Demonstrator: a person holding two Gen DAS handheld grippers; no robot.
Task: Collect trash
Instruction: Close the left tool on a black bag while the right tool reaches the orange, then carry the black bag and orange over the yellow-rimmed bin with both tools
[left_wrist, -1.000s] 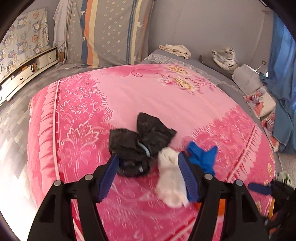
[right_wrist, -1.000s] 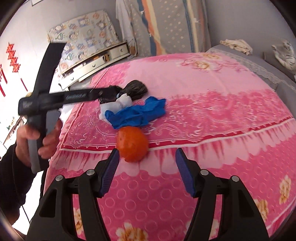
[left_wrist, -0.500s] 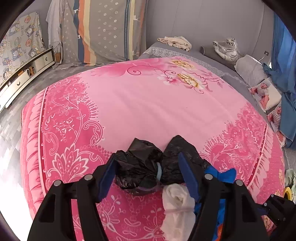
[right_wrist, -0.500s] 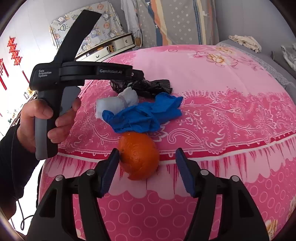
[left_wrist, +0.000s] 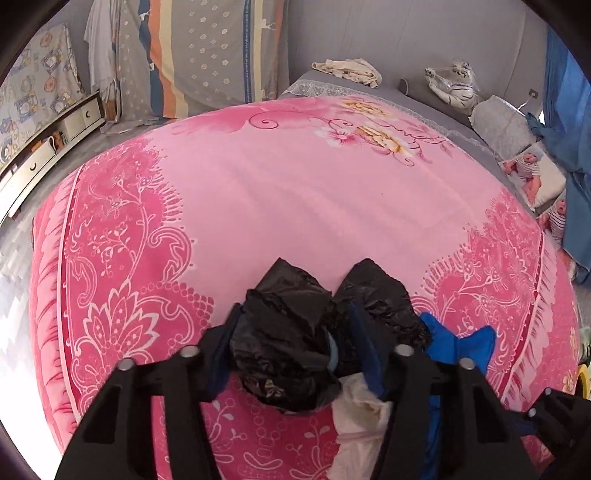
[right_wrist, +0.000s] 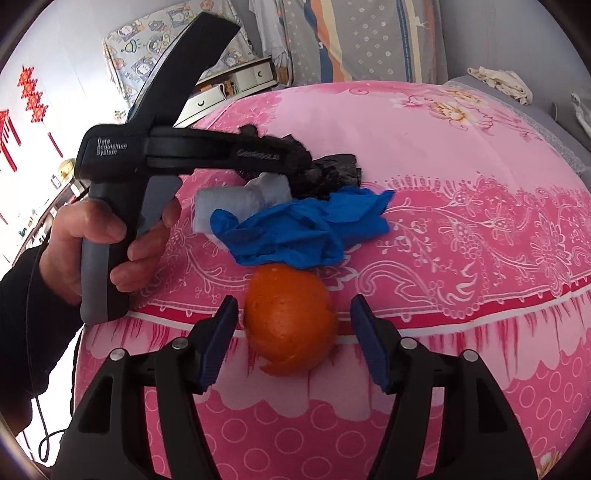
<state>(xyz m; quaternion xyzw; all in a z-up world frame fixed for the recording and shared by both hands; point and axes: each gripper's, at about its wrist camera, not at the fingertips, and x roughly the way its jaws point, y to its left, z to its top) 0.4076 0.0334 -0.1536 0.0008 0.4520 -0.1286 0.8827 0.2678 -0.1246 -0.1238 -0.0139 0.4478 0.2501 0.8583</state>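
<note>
A crumpled black plastic bag (left_wrist: 284, 343) lies on the pink bedspread (left_wrist: 295, 184). My left gripper (left_wrist: 295, 317) is closing, and its blue pads press the bag's left lobe from both sides. Beside the bag lie a white paper wad (left_wrist: 360, 417) and a blue glove (left_wrist: 458, 343). In the right wrist view an orange (right_wrist: 291, 317) sits at the bed's front edge, below the blue glove (right_wrist: 303, 229). My right gripper (right_wrist: 294, 308) straddles the orange with its jaws closing, and a gap still shows on each side. A hand (right_wrist: 92, 243) holds the left gripper's handle.
Striped bedding (left_wrist: 207, 51) leans on the far wall, with a drawer cabinet (left_wrist: 48, 147) at the left. A plush tiger (left_wrist: 454, 85), baby-print pillows (left_wrist: 532, 177) and a blue curtain (left_wrist: 569, 110) line the right. The bedspread drops off at the front edge (right_wrist: 406, 369).
Both grippers moved forward and down onto the trash. The left jaws narrowed onto the black bag, which bunched up between them. The right jaws narrowed around the orange.
</note>
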